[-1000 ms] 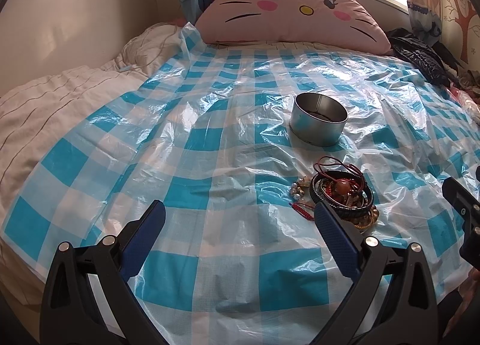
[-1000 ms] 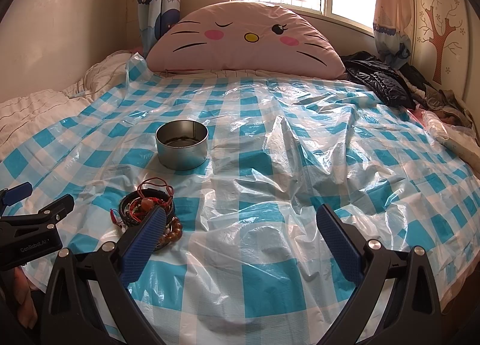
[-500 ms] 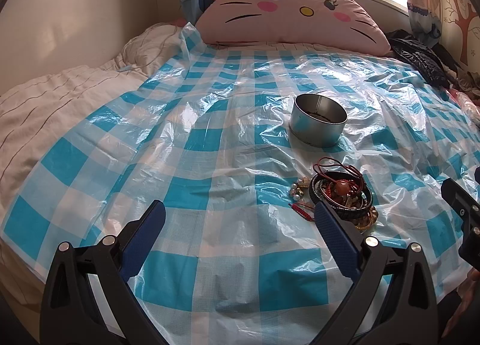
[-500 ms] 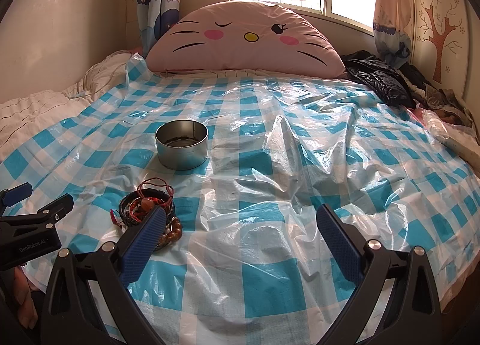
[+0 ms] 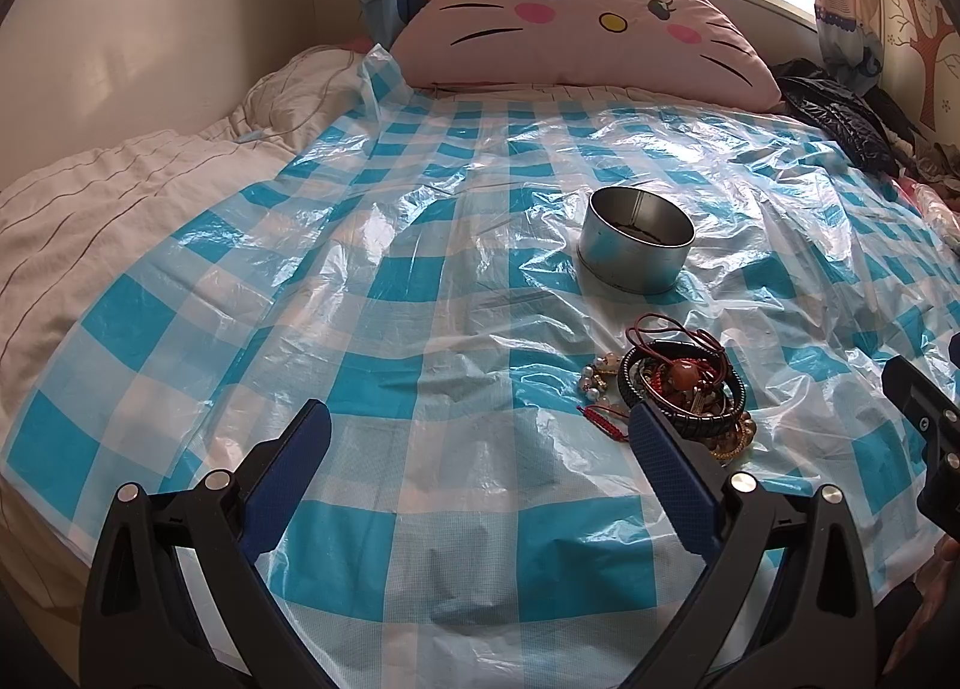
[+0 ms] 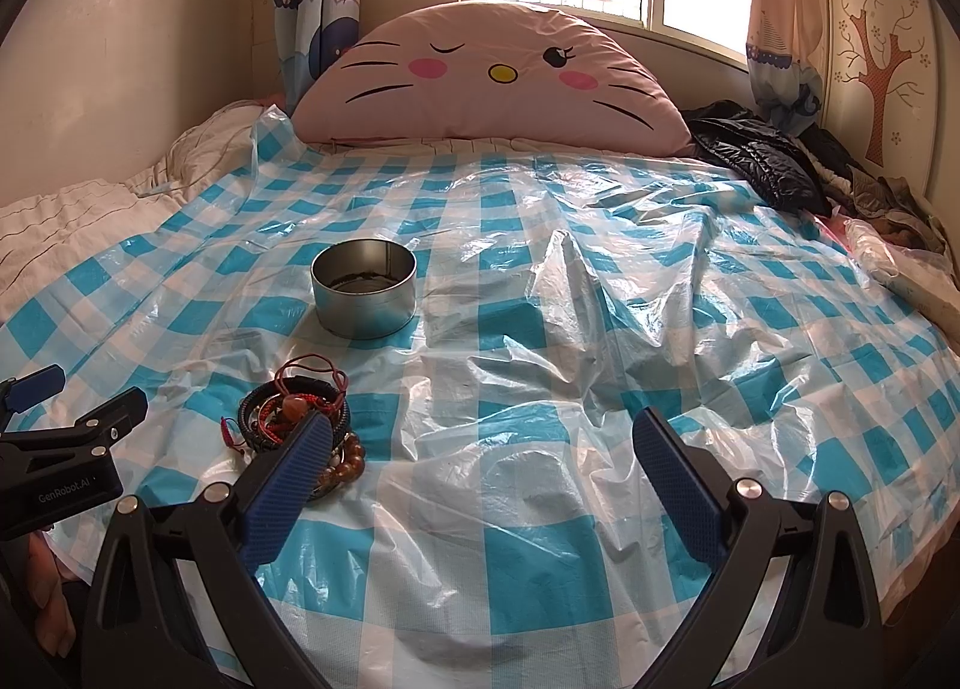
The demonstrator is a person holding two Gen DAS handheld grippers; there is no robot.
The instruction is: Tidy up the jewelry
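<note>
A tangled pile of jewelry [image 5: 684, 389] [image 6: 294, 413] lies on the blue-checked plastic sheet: black bangles, red cords, bead bracelets. Behind it stands a round metal tin [image 5: 636, 245] [image 6: 364, 287], open at the top. My left gripper [image 5: 480, 437] is open and holds nothing; its right finger overlaps the pile's near edge in its own view. My right gripper [image 6: 483, 443] is open too, with its left finger in front of the pile's near right side. Each wrist view catches the other gripper at its edge.
The plastic sheet [image 6: 540, 389] covers a bed and is wrinkled, with a raised fold right of the tin. A pink cat-face pillow [image 6: 498, 83] lies at the head, dark clothes [image 6: 756, 155] at the far right, white bedding [image 5: 120, 191] on the left.
None of the objects has moved. The left wrist view has shifted very slightly; both grippers stay open.
</note>
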